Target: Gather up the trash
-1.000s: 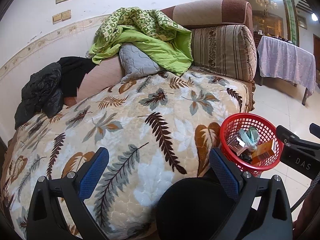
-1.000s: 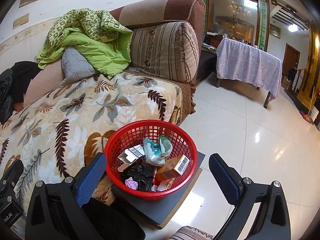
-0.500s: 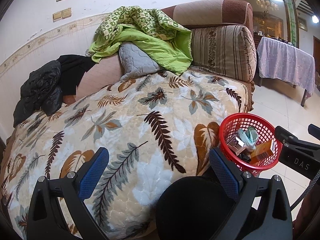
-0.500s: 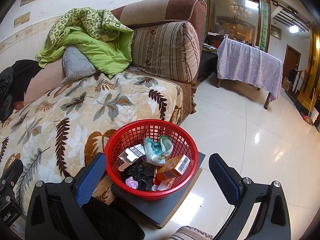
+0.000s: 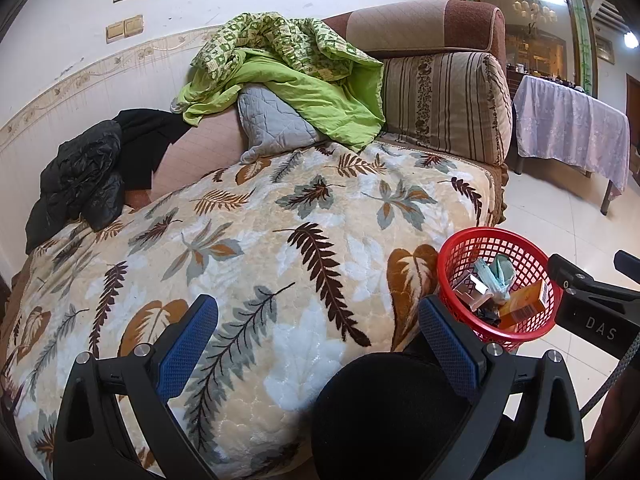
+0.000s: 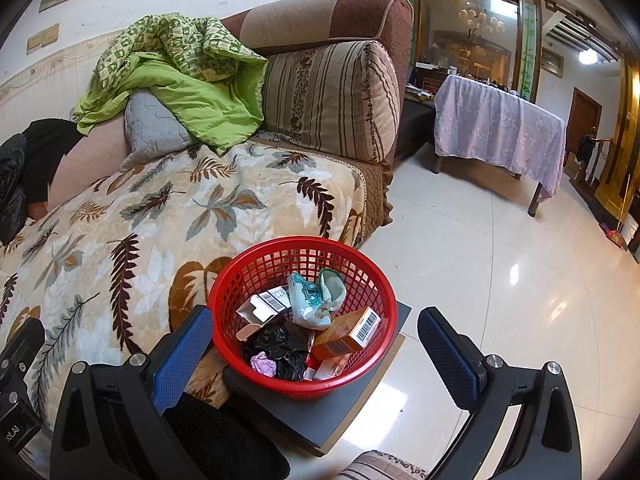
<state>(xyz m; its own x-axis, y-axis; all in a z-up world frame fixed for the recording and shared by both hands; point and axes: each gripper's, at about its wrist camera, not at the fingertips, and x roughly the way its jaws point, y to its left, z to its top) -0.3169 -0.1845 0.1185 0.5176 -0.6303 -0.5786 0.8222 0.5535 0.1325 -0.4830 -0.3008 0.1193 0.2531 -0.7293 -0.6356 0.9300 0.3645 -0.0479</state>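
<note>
Red basket (image 6: pixel 302 312) on a dark board beside the sofa (image 5: pixel 280 240), holding light cartons, wrappers, crumpled bags. Likely light, flexible mesh; best gripped at the rim. Left gripper (image 5: pixel 320 340) and right gripper (image 6: pixel 316 344): jaws wide, empty

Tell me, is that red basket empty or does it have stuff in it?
Partly filled. The red basket holds an orange box, a white carton, crumpled wrappers and black plastic, all below its rim.
</note>
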